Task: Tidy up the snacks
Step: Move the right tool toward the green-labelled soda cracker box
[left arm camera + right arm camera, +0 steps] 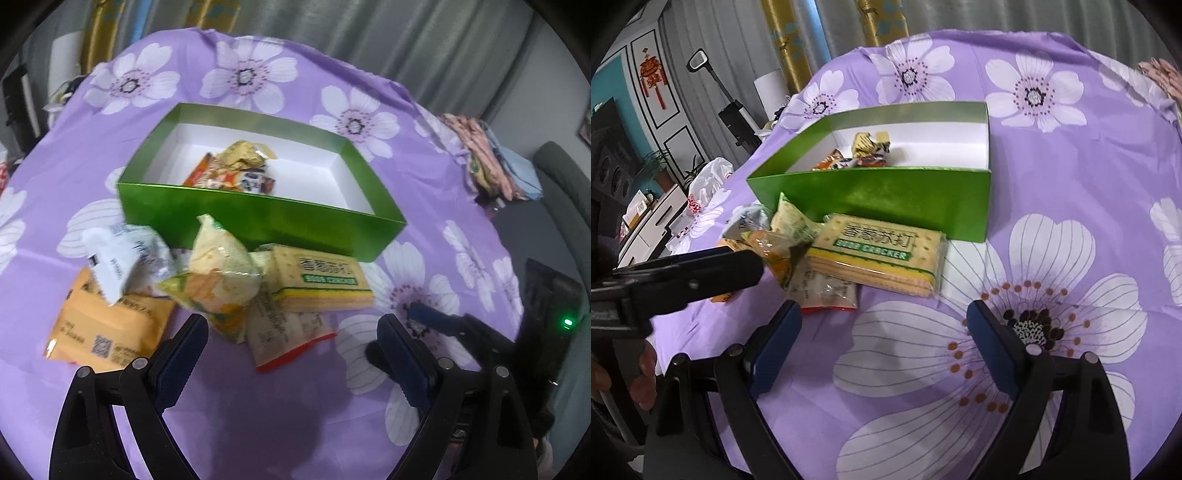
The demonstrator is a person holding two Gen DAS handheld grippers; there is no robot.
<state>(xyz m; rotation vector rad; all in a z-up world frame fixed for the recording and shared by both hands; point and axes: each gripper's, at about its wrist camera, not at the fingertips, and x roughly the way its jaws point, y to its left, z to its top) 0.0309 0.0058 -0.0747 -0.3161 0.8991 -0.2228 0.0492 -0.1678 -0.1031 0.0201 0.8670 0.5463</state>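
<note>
The pile of snacks (221, 280) is lying on the purple flower cloth (443, 184), just past both grippers and right against the green box (258, 218). The left gripper (291, 354) is hanging wide open, holding nothing. The right gripper (884, 332) is gaping too, empty. The cracker pack (882, 254), yellow with a green band, is lying flat, its long side running along the box wall.

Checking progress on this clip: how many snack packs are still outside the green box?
5, all piled at the box's near wall: orange pack, white pack, yellow pouch, cracker pack, red-edged pack underneath. Others may be hidden beneath.
</note>
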